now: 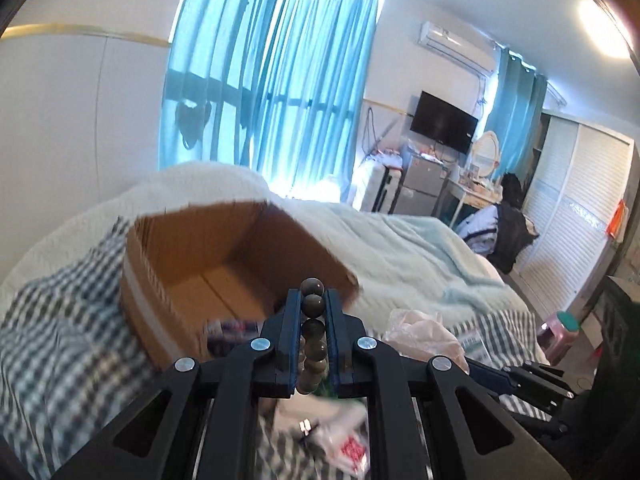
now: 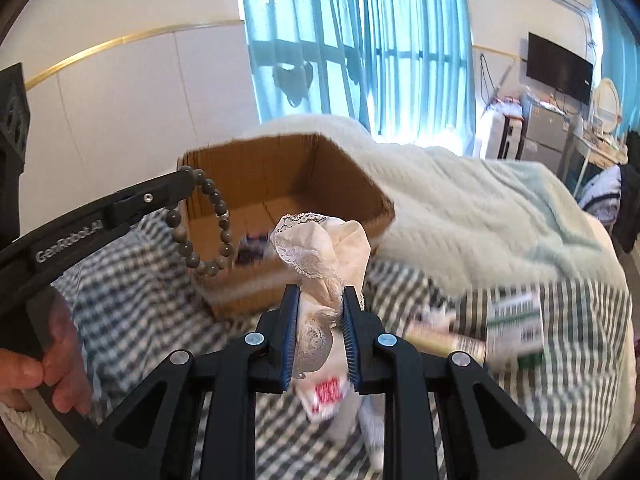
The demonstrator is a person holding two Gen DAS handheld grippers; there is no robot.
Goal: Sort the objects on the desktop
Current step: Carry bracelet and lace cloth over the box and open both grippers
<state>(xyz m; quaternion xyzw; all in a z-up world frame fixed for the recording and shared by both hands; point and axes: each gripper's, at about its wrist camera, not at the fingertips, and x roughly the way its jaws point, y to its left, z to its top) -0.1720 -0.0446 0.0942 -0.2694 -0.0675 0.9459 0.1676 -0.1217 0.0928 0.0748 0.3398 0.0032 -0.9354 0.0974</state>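
My left gripper [image 1: 313, 296] is shut on a bracelet of grey-brown beads [image 1: 313, 305] and holds it in the air in front of an open cardboard box [image 1: 224, 256]. In the right wrist view the bracelet [image 2: 212, 224] hangs from the left gripper's tip [image 2: 186, 178] at the box's near left corner. My right gripper [image 2: 320, 294] is shut on a cream lace-trimmed cloth [image 2: 320, 248] with a red-printed tag, held above the checked bedsheet in front of the box [image 2: 288, 184].
The box sits on a bed with a checked sheet [image 2: 140, 300] and a pale quilt [image 2: 480, 216]. A green-and-white packet [image 2: 514, 322] and a tube [image 2: 444, 340] lie on the sheet at right. Something dark lies inside the box [image 2: 252, 248]. A plastic bag [image 1: 420, 332] lies right of the left gripper.
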